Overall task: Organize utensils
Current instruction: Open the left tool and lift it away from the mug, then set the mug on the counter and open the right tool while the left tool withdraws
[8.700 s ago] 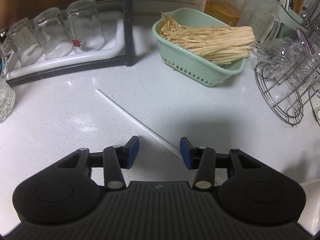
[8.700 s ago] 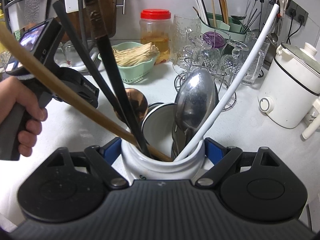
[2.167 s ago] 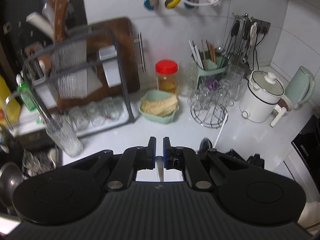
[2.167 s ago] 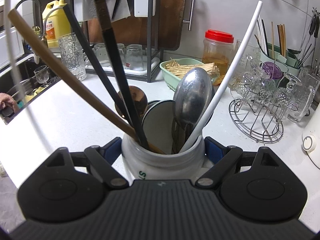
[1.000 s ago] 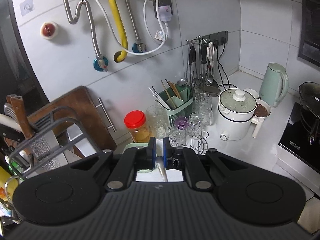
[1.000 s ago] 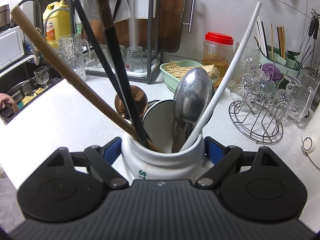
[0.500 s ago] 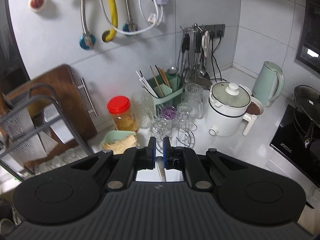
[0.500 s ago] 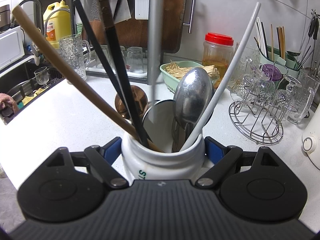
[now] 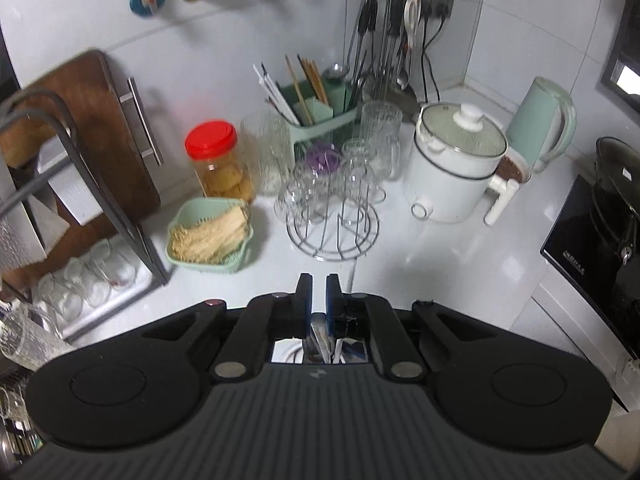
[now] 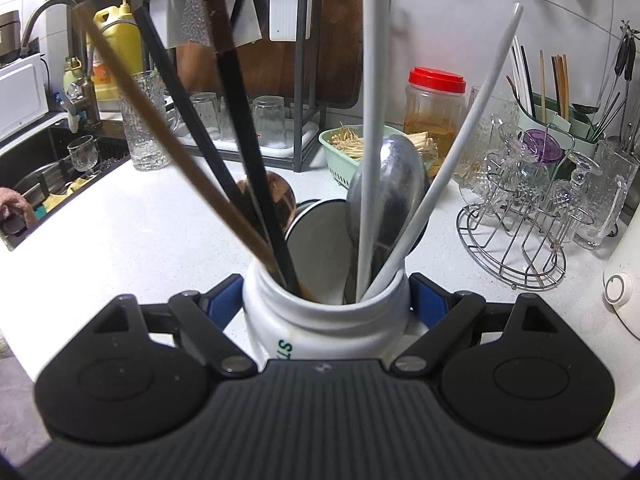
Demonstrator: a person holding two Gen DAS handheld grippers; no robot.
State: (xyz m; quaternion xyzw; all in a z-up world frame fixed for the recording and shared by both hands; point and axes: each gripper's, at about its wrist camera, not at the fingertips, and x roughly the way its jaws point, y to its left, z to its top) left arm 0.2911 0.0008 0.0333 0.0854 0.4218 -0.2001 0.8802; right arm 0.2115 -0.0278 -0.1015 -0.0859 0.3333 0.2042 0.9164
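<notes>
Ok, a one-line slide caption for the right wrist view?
Right tool clamps the white utensil jar while a white chopstick descends into it.

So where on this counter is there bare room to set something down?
Bare counter lies between the sink and the white utensil crock. Another free patch sits between the wire glass rack and the black cooktop. The back wall is crowded: red-lidded jar, green basket, white cooker.

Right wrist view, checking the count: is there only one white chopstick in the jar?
No: two white chopsticks stand in the white jar.
</notes>
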